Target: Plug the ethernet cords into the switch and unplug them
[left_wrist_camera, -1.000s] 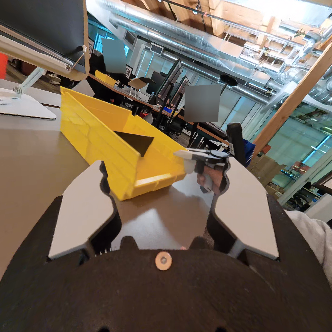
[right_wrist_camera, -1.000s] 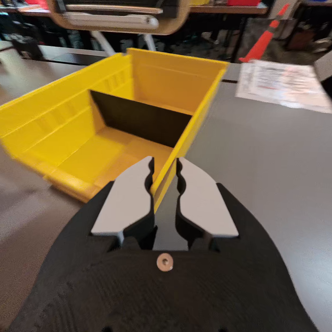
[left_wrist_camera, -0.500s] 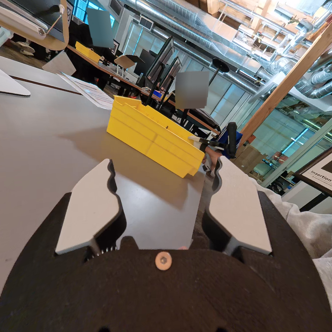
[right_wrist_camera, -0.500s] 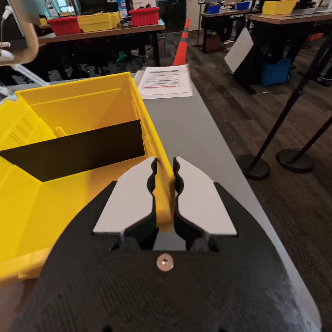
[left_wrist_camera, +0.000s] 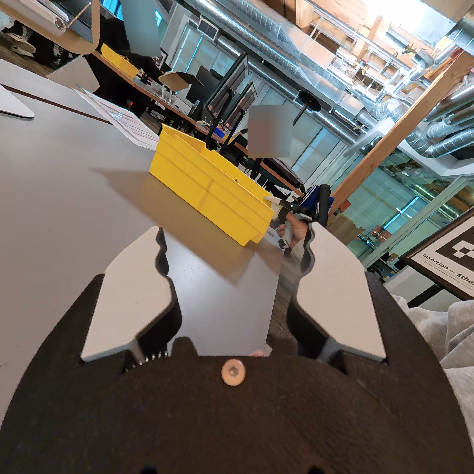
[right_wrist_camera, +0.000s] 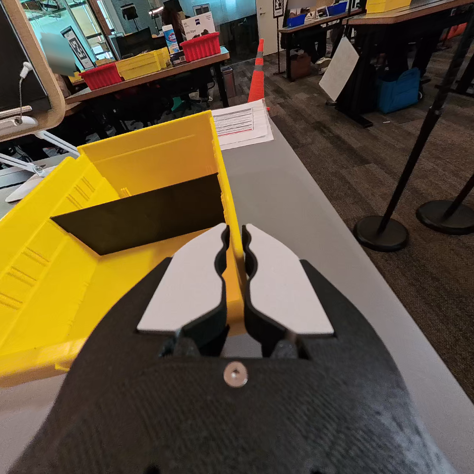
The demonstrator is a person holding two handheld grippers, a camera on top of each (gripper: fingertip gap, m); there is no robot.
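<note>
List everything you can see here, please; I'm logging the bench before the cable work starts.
Yellow bin: one, yellow, on the grey table, near its right edge.
Divider: one, black, upright across the bin; both compartments look empty.
Printed sheets: a small stack, white, on the table beyond the bin.
Table: one, grey.
Traffic cone: one, orange, on the floor behind.
Stanchion bases: two, black, on the carpet to the right.
Background bins: red and yellow, on a far bench.
Switch and ethernet cords: none in view.
Right gripper: shut on the yellow bin's right wall.
Left gripper: open, holding nothing, above the table.
</note>
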